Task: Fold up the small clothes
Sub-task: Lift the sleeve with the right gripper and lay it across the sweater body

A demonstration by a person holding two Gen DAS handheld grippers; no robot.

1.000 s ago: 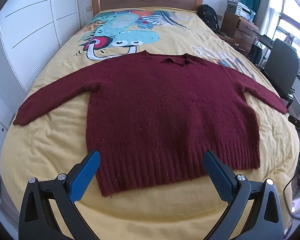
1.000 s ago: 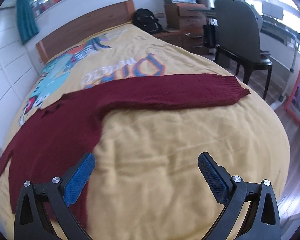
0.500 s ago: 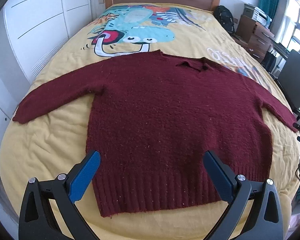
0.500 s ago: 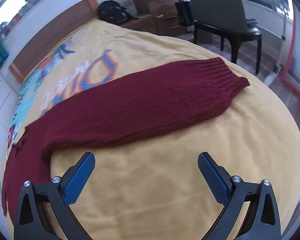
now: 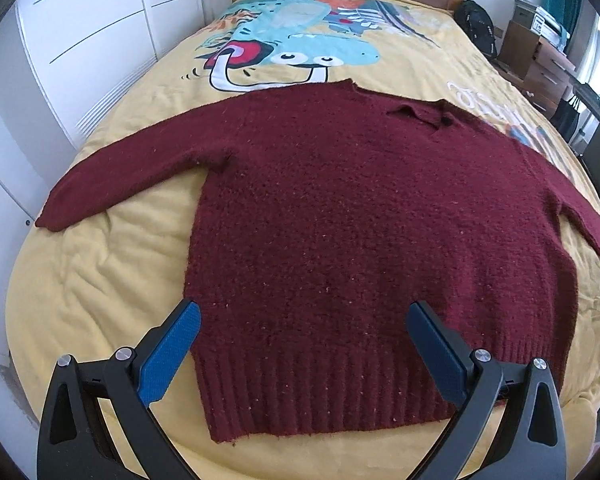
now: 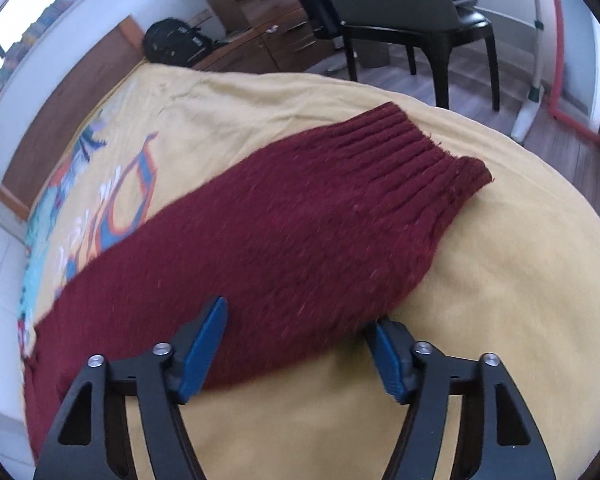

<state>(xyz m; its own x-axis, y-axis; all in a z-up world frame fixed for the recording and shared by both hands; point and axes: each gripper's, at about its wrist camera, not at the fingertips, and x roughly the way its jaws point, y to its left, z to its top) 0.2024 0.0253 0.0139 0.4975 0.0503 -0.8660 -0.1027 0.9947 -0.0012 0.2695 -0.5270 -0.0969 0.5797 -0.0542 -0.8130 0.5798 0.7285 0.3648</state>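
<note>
Sleeve point(image 6: 300, 216) between the wide-open right claw point(image 6: 300, 344): pinch near the edge, lift slowly, fold over the sweater point(image 5: 360, 248); left claw point(image 5: 300, 344) open, empty.

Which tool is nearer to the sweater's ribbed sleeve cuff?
Right. The right tool straddles that sleeve just short of the ribbed sleeve cuff; the left tool hovers at the sweater's hem.

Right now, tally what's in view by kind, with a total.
Sweater: 1
Bed: 1
Chair: 1
Backpack: 1
Drawer unit: 1
Grippers: 2, left and right
Total: 7
</note>
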